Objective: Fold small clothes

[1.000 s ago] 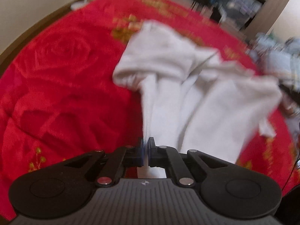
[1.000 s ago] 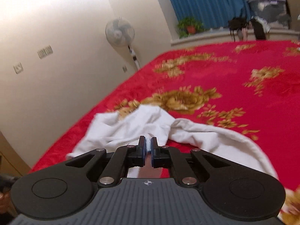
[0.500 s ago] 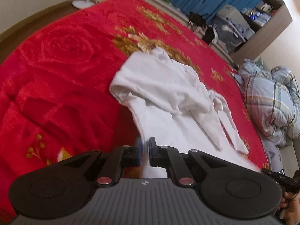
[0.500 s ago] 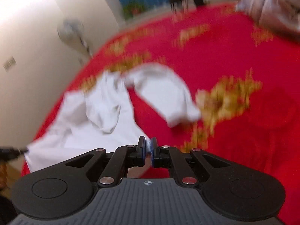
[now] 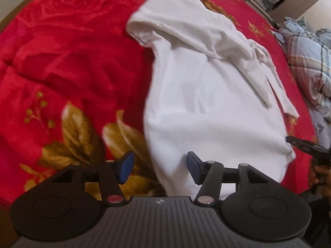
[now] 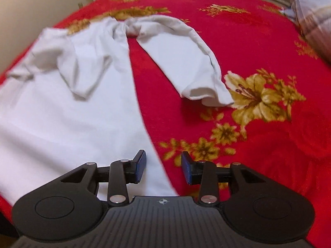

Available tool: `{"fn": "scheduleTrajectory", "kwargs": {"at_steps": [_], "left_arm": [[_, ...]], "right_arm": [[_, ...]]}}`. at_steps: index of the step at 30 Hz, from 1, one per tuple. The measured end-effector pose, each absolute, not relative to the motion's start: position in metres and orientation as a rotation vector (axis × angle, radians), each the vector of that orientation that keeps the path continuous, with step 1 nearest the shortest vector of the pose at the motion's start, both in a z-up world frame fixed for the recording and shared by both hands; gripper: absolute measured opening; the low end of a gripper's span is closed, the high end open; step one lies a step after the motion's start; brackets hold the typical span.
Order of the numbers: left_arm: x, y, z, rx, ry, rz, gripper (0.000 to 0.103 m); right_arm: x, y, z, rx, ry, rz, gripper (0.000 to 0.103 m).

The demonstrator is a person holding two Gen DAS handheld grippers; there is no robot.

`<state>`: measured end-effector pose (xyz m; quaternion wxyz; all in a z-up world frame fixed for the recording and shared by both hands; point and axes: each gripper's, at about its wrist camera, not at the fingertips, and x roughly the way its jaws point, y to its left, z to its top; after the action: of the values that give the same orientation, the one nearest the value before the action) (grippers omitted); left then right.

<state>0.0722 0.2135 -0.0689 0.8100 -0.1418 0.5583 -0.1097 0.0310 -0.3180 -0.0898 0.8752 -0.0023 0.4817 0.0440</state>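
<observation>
White shirt (image 5: 206, 95) lay spread on the bed's red blanket (image 5: 62, 57), its hem end nearest me and its collar end farther away. From my left gripper (image 5: 159, 169) I saw the body of the garment running up from just beyond my fingertips, with one sleeve (image 5: 175, 31) bunched and folded over the upper part and a thinner strip of cloth trailing toward the right. My left jaws were opening, spread apart with the hem's left corner lying between them, and the blue pads (image 5: 126, 165) pressed on nothing. From my right gripper (image 6: 163, 169) the same shirt (image 6: 62, 111) filled the left half of the view, its right edge passing between my fingertips, while the other sleeve (image 6: 182, 57) stretched out to the right across the blanket (image 6: 269, 41), its cuff ending just beside a golden lily (image 6: 258, 97) in the pattern. My right jaws were opening too, parted and gripping nothing, with the shirt's edge lying between them. At the right edge of the left view I made out what I took to be my right gripper (image 5: 306, 147), though blur left me unsure. A plaid quilt (image 5: 306, 57) lay heaped at the far right of the bed.
</observation>
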Motion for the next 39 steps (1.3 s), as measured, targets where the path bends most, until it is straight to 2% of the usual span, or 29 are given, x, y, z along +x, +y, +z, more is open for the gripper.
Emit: {"fn": "scheduleTrajectory", "kwargs": {"at_steps": [1,2,3,4,5,8,10,12,13,15,16,17,19,22,23,26,27,30,32,33,37,39], "left_arm": [[0.073,0.210,-0.071,-0.296,1.198,-0.244,0.060],[0.073,0.207,-0.072,-0.280,1.196,-0.241,0.048],[0.075,0.205,-0.073,-0.251,1.186,-0.236,0.034],[0.076,0.206,-0.074,-0.235,1.174,-0.246,0.005],[0.079,0.207,-0.068,-0.243,1.139,-0.259,0.006],[0.093,0.219,-0.035,-0.335,0.919,-0.253,0.006],[0.105,0.226,-0.021,-0.375,0.804,-0.190,0.006],[0.118,0.221,-0.024,-0.359,0.819,-0.146,0.008],[0.123,0.217,-0.028,-0.364,0.854,-0.144,0.011],[0.127,0.210,-0.038,-0.375,0.930,-0.182,0.029],[0.127,0.206,-0.043,-0.378,0.958,-0.201,0.042],[0.125,0.202,-0.047,-0.371,0.985,-0.217,0.049],[0.121,0.200,-0.054,-0.336,1.027,-0.232,0.051],[0.114,0.200,-0.063,-0.307,1.049,-0.237,0.059],[0.110,0.201,-0.065,-0.304,1.047,-0.246,0.061],[0.105,0.204,-0.069,-0.284,1.038,-0.259,0.062],[0.105,0.204,-0.069,-0.273,1.036,-0.255,0.062],[0.104,0.197,-0.068,-0.217,0.996,-0.246,0.055],[0.099,0.201,-0.060,-0.218,0.968,-0.255,0.040],[0.096,0.203,-0.057,-0.228,0.959,-0.263,0.037],[0.092,0.213,-0.054,-0.259,0.956,-0.266,0.035],[0.091,0.216,-0.054,-0.274,0.963,-0.272,0.035]], "right_arm": [[0.033,-0.318,-0.093,-0.005,1.005,0.090,0.041],[0.033,-0.318,-0.094,-0.003,1.001,0.090,0.041],[0.033,-0.316,-0.094,-0.010,0.997,0.091,0.027],[0.032,-0.314,-0.091,-0.020,0.989,0.113,0.013],[0.031,-0.312,-0.088,-0.014,0.980,0.154,0.000],[0.029,-0.310,-0.074,0.006,0.894,0.197,0.000],[0.035,-0.325,-0.060,0.143,0.823,0.156,0.000],[0.044,-0.338,-0.058,0.201,0.801,0.056,0.000],[0.048,-0.339,-0.061,0.200,0.807,0.018,0.000],[0.056,-0.338,-0.068,0.162,0.848,-0.039,0.000],[0.060,-0.336,-0.074,0.170,0.887,-0.030,0.000],[0.061,-0.335,-0.078,0.185,0.908,-0.024,0.000],[0.062,-0.330,-0.083,0.201,0.935,-0.006,0.003],[0.056,-0.321,-0.078,0.178,0.912,0.029,0.003],[0.055,-0.319,-0.075,0.166,0.900,0.037,0.008],[0.056,-0.324,-0.070,0.185,0.857,0.034,0.034],[0.060,-0.326,-0.070,0.196,0.849,0.037,0.039],[0.068,-0.323,-0.075,0.184,0.848,0.056,0.039],[0.070,-0.322,-0.075,0.186,0.854,0.060,0.039],[0.069,-0.323,-0.073,0.207,0.847,0.055,0.039],[0.061,-0.331,-0.054,0.291,0.774,0.072,0.039],[0.055,-0.336,-0.047,0.314,0.739,0.082,0.049]]}}
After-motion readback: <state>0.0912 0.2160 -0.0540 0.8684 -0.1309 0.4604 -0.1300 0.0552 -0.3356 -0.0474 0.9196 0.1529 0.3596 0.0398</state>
